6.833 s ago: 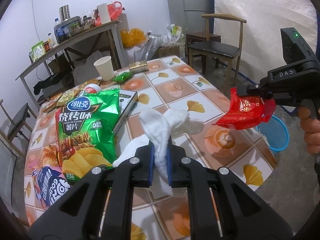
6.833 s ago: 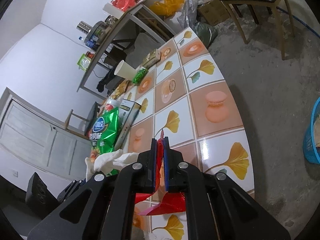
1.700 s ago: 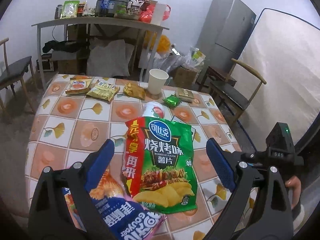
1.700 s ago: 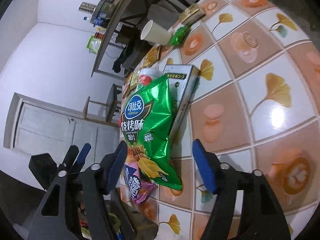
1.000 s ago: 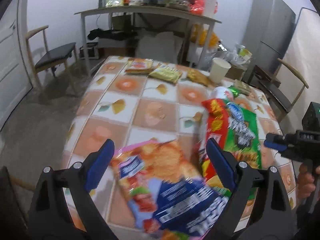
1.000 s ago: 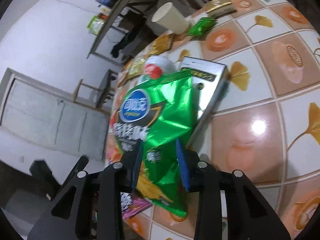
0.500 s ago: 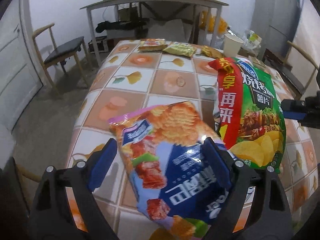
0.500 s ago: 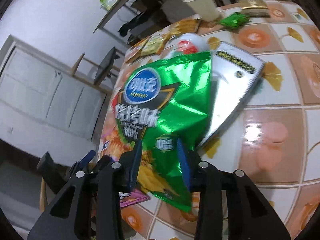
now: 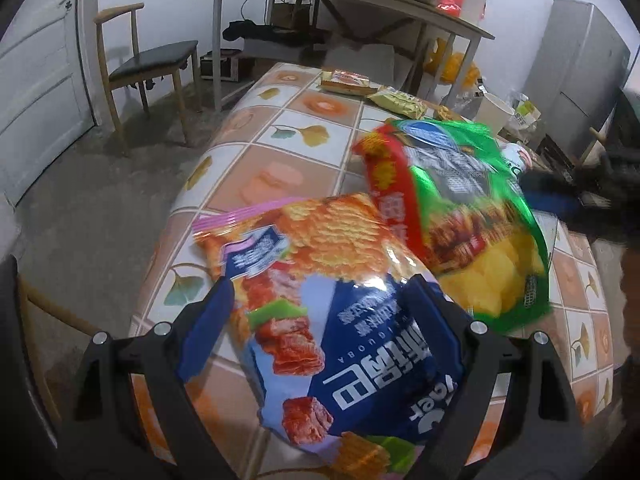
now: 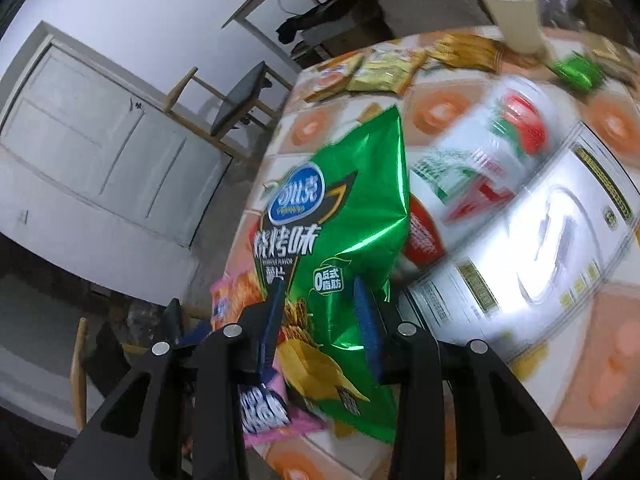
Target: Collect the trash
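From the left wrist view, the left gripper (image 9: pixel 320 308) stands with its blue-padded fingers spread wide on either side of a blue and orange snack bag (image 9: pixel 332 312); the pads sit at the bag's edges, and I cannot tell whether they touch it; the bag lies flat near the close edge of the tiled table (image 9: pixel 280 152), its pink top end pointing away; just beside it on the right a green chip bag (image 9: pixel 460 216) with a red side band is lifted and blurred; a dark blurred shape at the far right edge seems to be the other tool, too smeared to read; farther back on the table lie small yellow and orange snack packets (image 9: pixel 396 100) and a paper cup (image 9: pixel 494 114); a wooden chair (image 9: pixel 148 64) and a long cluttered side table (image 9: pixel 348 0) stand behind.

From the right wrist view, the right gripper (image 10: pixel 320 324) has its fingers partly spread with the green chip bag (image 10: pixel 340 232) between them, the pads close on the bag's lower part; whether they press it I cannot tell; the bag rises upright and overlaps a red and white wrapper (image 10: pixel 480 152) and a silver box (image 10: pixel 552 248); under its lower end the blue and orange snack bag (image 10: pixel 260 404) shows at the table's edge; the paper cup (image 10: pixel 512 12) stands at the far side, with a small green packet (image 10: pixel 572 70) near it; a white door (image 10: pixel 92 136) fills the left.
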